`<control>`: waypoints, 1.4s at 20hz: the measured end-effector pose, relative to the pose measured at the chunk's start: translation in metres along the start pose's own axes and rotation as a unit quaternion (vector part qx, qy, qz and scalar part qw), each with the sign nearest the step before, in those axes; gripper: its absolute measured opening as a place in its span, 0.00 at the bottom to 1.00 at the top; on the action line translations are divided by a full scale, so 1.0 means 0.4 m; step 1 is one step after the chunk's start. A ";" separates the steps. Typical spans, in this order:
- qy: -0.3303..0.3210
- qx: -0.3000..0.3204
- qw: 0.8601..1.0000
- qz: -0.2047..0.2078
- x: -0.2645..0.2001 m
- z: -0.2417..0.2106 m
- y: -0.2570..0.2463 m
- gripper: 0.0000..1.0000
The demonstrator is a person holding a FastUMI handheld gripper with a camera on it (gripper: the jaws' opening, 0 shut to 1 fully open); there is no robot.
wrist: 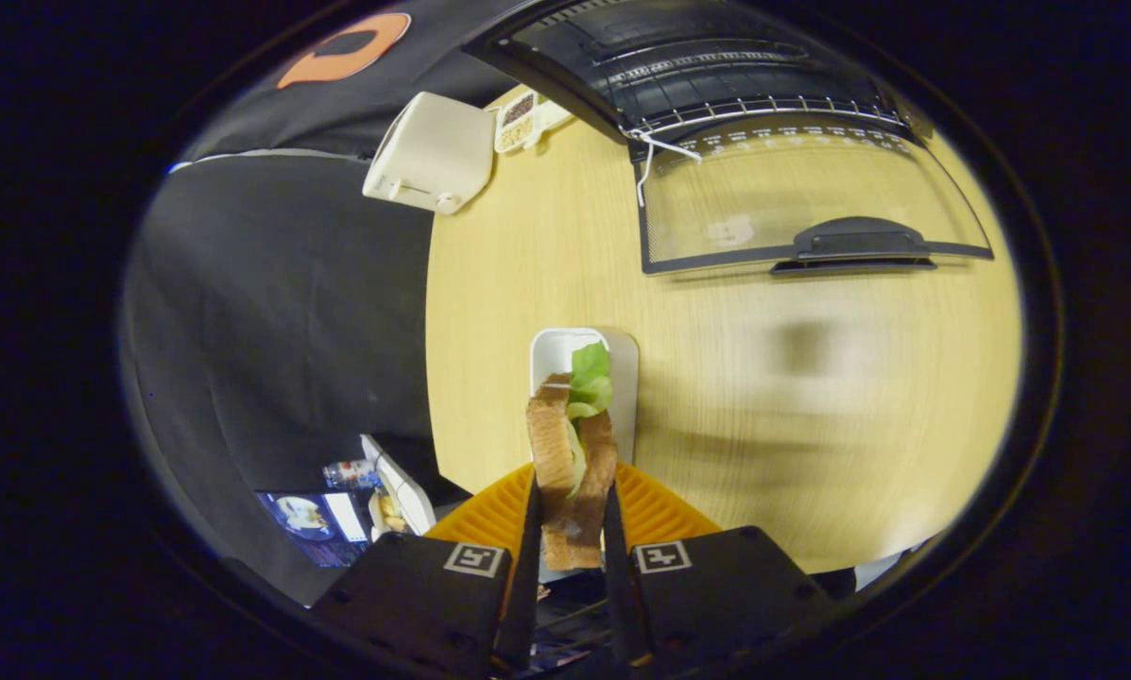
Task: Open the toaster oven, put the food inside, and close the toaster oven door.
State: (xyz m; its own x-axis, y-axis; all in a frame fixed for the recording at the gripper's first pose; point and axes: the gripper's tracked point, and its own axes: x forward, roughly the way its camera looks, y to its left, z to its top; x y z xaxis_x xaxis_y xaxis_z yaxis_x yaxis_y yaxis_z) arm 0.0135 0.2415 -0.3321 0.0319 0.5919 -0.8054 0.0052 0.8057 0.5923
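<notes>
Gripper (571,515) is clamping the sandwich (573,472) edge-on: jaws are pressing on both bread slices, one each side, with lettuce sticking out of the top end beyond the jaw tips. Sandwich is hanging lifted above the tabletop (811,397), over a white tray (557,351) and an orange ribbed plate (659,515) lying near the tabletop's near edge. Toaster oven (697,66) is sitting at the far edge, well beyond the jaws, its glass door (792,203) folded down flat and open, wire rack (763,109) showing inside. White toaster (430,153) is sitting at the far left corner, a small snack box (520,118) just beside it.
</notes>
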 end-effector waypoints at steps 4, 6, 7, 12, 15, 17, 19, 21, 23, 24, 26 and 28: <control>-0.020 -0.002 1.000 0.012 -0.058 -0.013 0.036 0.32; -0.036 -0.004 0.999 0.020 -0.104 -0.023 0.057 0.32; -0.047 -0.009 0.998 0.030 -0.130 -0.028 0.071 0.32; -0.121 -0.001 0.990 0.074 -0.285 -0.052 0.125 0.32; -0.191 0.006 0.975 0.113 -0.393 -0.023 0.131 0.32; -0.244 0.032 0.961 0.128 -0.450 0.028 0.099 0.32; -0.297 0.058 0.944 0.130 -0.491 0.100 0.047 0.32; -0.340 0.082 0.929 0.122 -0.498 0.168 -0.021 0.32; -0.368 0.119 0.912 0.137 -0.479 0.232 -0.079 0.32; -0.379 0.144 0.900 0.158 -0.470 0.268 -0.089 0.32; -0.391 0.187 0.880 0.195 -0.442 0.332 -0.116 0.32; -0.395 0.220 0.867 0.209 -0.387 0.404 -0.153 0.32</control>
State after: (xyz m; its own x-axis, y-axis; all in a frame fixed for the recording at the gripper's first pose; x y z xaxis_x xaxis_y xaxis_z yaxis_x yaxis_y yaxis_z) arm 0.1698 0.0969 -0.2399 0.7962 0.4896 -0.3555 0.2047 0.3348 0.9198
